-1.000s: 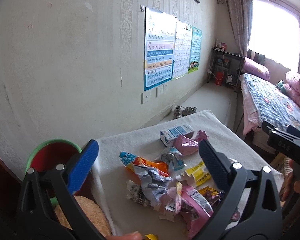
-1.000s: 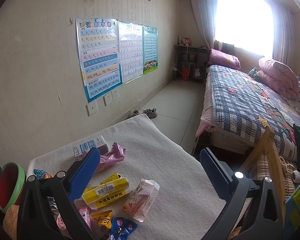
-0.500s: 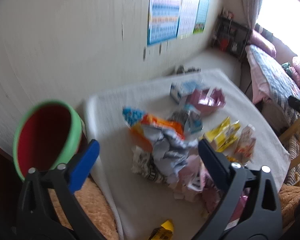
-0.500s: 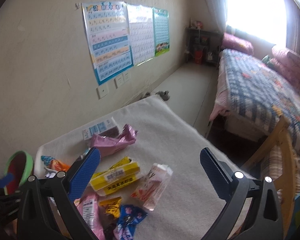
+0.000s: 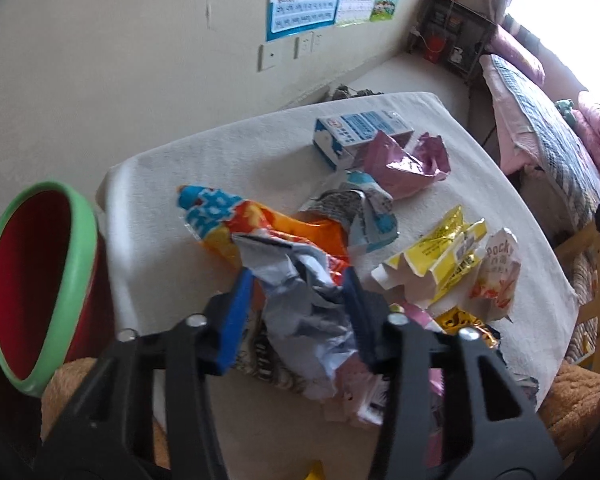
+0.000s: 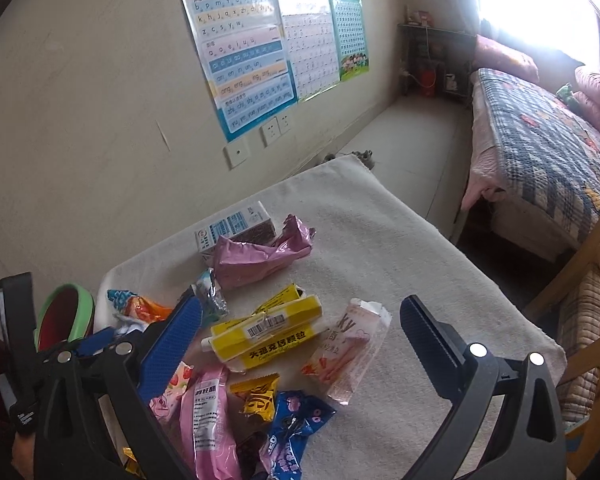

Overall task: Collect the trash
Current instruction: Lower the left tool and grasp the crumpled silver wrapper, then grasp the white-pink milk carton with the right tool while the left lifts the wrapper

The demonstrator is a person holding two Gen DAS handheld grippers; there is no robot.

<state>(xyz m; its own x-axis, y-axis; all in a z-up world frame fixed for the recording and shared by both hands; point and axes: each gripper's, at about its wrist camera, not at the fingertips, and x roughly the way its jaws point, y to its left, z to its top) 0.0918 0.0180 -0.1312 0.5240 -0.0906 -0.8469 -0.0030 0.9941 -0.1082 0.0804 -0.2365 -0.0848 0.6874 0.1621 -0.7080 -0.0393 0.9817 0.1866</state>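
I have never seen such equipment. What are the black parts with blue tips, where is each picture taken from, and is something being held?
There is no robot here. A person holds a hand tool in each hand, and each tool carries a wide-angle camera looking forward along its two blue-padded fingers, so each picture shows one tool from behind.

In the left tool's picture, the left gripper is closing around a crumpled grey-white wrapper; the pads look to be touching it. Beside the table stands a red bin with a green rim, probably meant for the trash.

In the right tool's picture, the right gripper is wide open and holds nothing. It hovers above a yellow packet and a pink Pocky packet.

The table is covered by a white towel, with a blue-white carton, a purple wrapper and other snack wrappers.
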